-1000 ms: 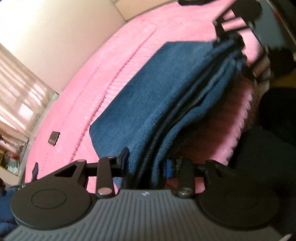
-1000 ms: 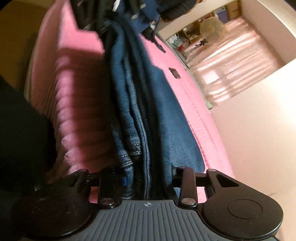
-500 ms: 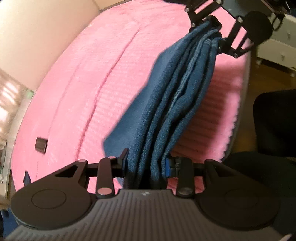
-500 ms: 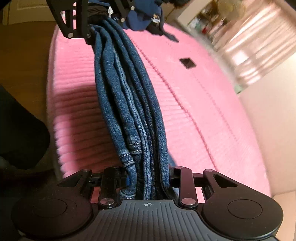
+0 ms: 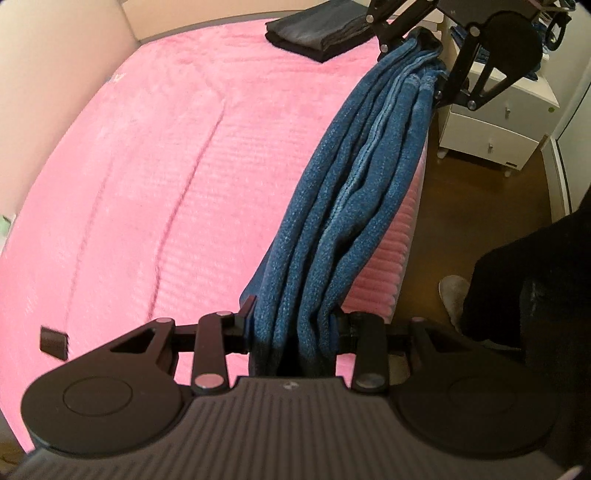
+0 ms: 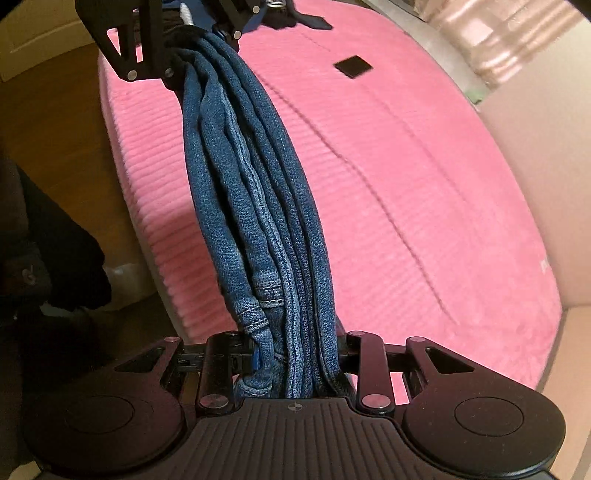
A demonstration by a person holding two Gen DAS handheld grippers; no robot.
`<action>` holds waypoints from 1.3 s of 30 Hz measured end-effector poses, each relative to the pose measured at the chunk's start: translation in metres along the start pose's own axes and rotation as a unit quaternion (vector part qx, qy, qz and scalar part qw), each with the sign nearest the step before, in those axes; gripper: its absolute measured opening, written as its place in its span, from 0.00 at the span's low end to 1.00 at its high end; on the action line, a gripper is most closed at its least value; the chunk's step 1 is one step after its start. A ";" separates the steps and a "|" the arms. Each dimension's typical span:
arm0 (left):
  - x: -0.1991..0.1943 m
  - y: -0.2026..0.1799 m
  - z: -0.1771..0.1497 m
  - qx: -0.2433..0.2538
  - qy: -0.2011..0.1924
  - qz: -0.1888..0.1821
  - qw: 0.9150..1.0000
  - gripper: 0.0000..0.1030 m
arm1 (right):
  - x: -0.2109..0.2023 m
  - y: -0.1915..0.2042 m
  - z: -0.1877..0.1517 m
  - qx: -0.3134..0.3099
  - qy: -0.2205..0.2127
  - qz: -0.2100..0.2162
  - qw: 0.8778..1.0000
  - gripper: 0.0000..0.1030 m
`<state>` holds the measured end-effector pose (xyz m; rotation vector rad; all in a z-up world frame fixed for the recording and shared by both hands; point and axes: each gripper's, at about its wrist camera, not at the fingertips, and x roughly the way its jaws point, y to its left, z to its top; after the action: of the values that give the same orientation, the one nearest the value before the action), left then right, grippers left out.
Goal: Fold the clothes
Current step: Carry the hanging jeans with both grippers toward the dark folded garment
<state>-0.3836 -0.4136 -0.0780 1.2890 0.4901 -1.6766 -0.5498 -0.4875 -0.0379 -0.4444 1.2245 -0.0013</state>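
A folded pair of blue jeans [image 5: 354, 192] hangs stretched between my two grippers, lifted above the near edge of a pink bed [image 5: 147, 177]. My left gripper [image 5: 293, 325] is shut on one end of the folded stack. My right gripper [image 6: 295, 347] is shut on the other end of the jeans [image 6: 258, 206]. Each gripper shows at the far end in the other's view: the right gripper [image 5: 424, 48] in the left wrist view, the left gripper [image 6: 177, 48] in the right wrist view.
A folded dark garment [image 5: 317, 35] lies at the far end of the bed. A small black square object [image 5: 53, 339] lies on the bed, also in the right wrist view [image 6: 352, 66]. A white drawer unit [image 5: 495, 122] stands on the wooden floor [image 5: 480, 221] beside the bed.
Both grippers have lifted the folded jeans off the bed; the stack that rested on the blanket now hangs taut between them, well above the bed.
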 end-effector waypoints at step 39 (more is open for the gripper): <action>0.021 -0.015 0.155 0.192 -0.104 -0.022 0.976 0.32 | -0.049 -0.043 -0.097 0.174 0.055 -0.117 0.976 0.29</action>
<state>-0.4785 -0.5338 -0.0432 1.3560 0.0689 -1.9845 -0.6448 -0.5475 -0.0049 -0.2813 1.2441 -0.4414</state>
